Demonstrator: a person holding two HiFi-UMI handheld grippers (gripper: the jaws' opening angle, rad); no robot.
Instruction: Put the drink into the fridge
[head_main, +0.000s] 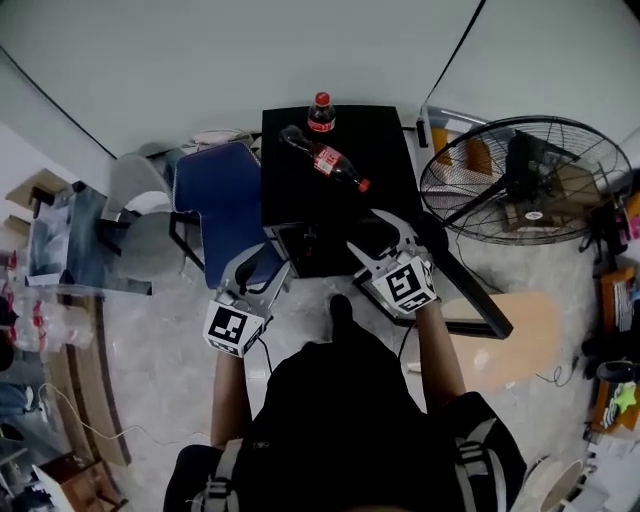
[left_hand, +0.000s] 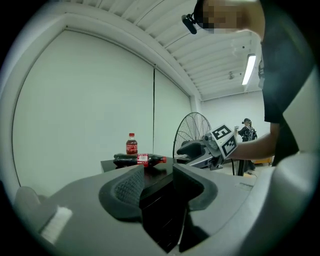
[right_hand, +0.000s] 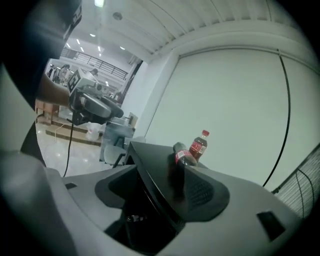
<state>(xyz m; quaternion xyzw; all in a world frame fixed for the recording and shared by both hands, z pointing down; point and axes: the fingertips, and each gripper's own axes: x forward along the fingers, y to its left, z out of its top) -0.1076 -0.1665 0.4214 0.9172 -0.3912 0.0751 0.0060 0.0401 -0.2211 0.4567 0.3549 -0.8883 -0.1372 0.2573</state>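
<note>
Two cola bottles on the black fridge (head_main: 385, 150), both grippers open.
Head view: one bottle (head_main: 321, 112) stands at the fridge's back edge and the other bottle (head_main: 330, 162) lies across its top. The left gripper (head_main: 262, 272) and right gripper (head_main: 378, 238) hover at the fridge's front. Left gripper view: jaws apart, empty. Right gripper view: jaws apart, nothing between them.

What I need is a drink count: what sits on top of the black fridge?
Two cola bottles: an upright bottle at the back edge and a lying bottle just in front. Whatever is inside the fridge is hidden beneath that top.
</note>
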